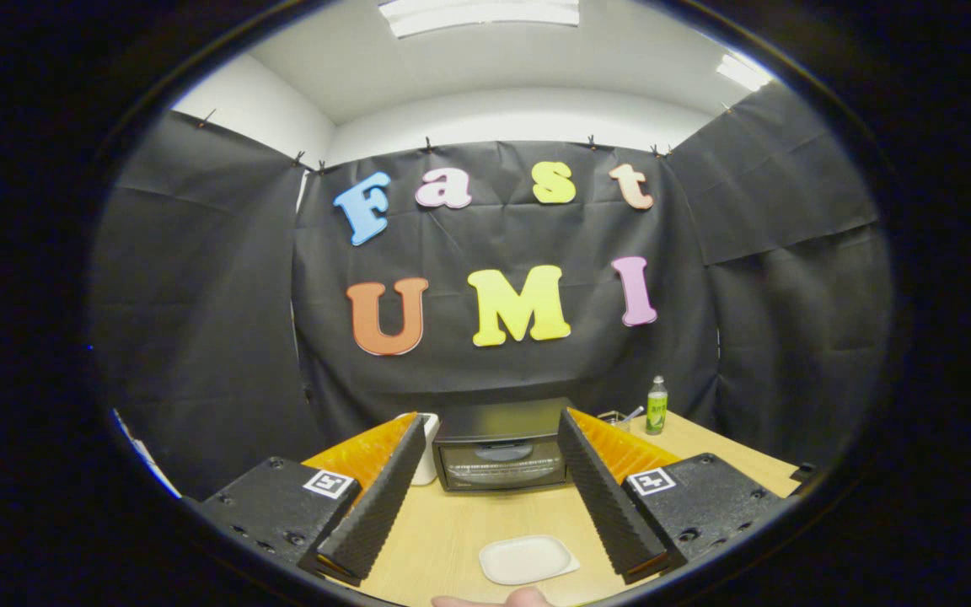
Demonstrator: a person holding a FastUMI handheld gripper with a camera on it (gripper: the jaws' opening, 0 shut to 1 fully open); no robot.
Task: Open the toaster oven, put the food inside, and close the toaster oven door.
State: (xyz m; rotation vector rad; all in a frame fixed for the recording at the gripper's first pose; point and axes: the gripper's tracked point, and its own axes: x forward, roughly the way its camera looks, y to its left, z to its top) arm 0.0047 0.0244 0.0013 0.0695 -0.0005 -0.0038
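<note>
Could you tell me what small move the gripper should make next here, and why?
Probably ease the gripper forward toward the toaster oven. Its door looks closed, and it stands well beyond the fingers, which are spread wide with nothing between them. The white tray lies on the wooden table between the fingers. So reaching the door seems the first step.
</note>
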